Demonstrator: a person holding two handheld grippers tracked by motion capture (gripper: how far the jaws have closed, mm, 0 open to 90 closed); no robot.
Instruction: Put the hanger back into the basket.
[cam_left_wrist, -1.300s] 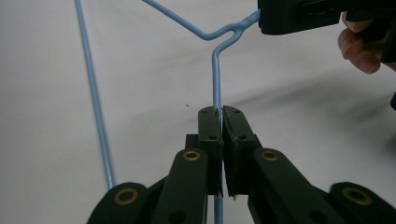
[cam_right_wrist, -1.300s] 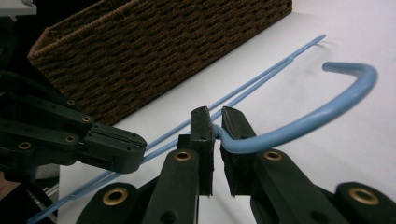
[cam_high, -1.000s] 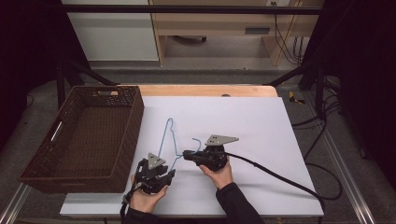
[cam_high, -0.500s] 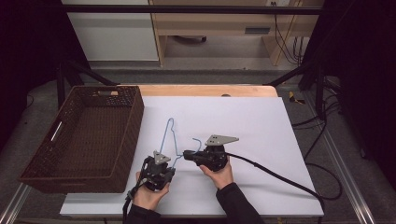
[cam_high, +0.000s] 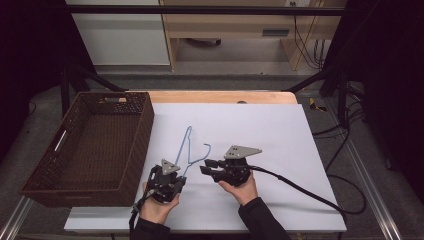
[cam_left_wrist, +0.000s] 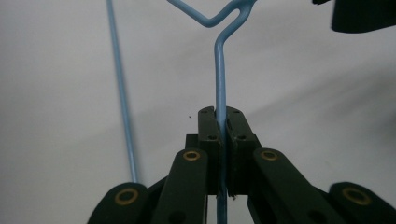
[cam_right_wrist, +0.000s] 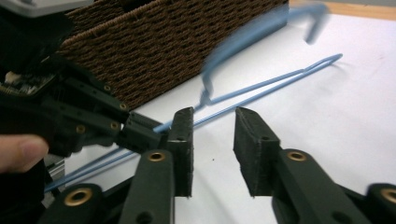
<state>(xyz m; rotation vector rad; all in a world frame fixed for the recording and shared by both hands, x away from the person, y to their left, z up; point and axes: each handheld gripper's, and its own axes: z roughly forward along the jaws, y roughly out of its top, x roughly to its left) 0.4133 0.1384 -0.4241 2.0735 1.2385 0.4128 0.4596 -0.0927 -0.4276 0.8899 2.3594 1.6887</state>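
The left gripper (cam_left_wrist: 219, 135) has just clamped the blue wire hanger (cam_left_wrist: 219, 70); the right gripper (cam_right_wrist: 212, 140) waits beside it, jaws released, likely next to grasp.

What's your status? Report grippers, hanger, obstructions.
Left gripper shut on blue wire hanger. Right gripper open, beside the hanger, holding nothing. Wicker basket at table's left, apart from hanger. Nothing blocking.
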